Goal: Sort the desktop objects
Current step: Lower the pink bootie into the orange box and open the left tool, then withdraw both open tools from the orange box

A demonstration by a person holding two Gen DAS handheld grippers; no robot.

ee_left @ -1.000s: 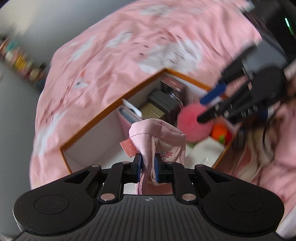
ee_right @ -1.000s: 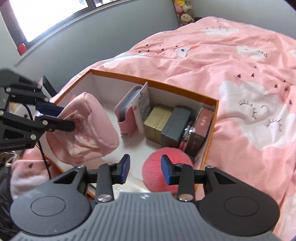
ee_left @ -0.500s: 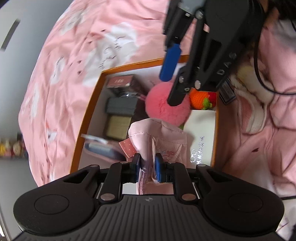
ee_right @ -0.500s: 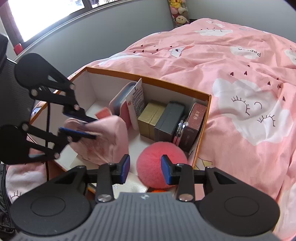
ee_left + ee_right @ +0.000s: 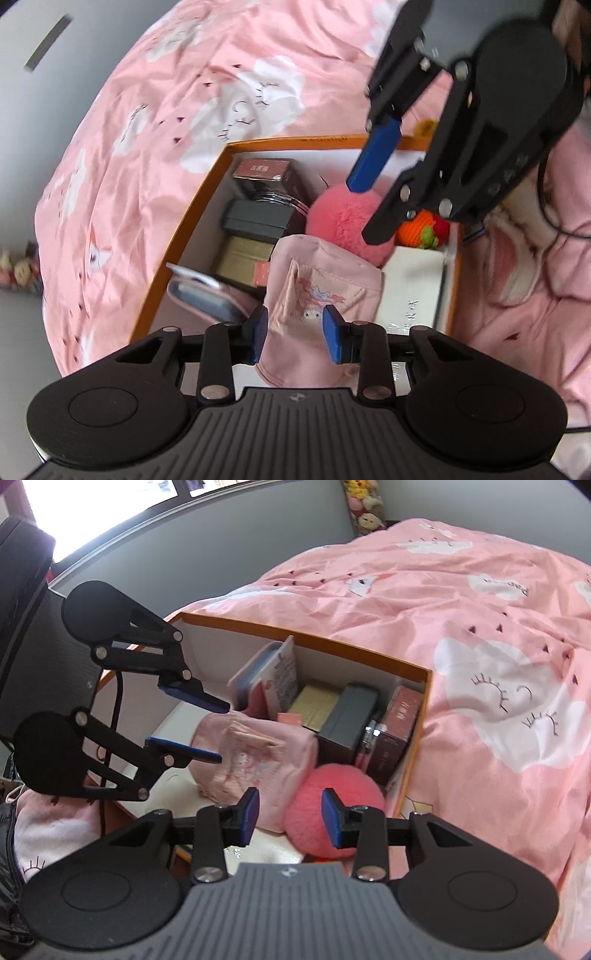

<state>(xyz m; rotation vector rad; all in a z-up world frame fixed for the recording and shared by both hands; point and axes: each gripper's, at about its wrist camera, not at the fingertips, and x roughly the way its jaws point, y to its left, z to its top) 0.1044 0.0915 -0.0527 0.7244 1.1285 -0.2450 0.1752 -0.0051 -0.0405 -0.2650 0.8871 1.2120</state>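
Between opening left claw (image 5: pixel 294 334): pink printed pouch (image 5: pixel 317 291).

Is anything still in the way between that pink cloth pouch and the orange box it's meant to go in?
Nothing visible. The pink pouch already lies inside the orange box, beside the fluffy pink ball. The left hand-held gripper is opening around it.

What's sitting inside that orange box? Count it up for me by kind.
Upright boxes: 3 (maroon, dark grey, tan)
Pink pouch: 1
Pink pompom: 1
Knitted carrot toy: 1
Blue-grey case: 1
White box: 1
Total: 8
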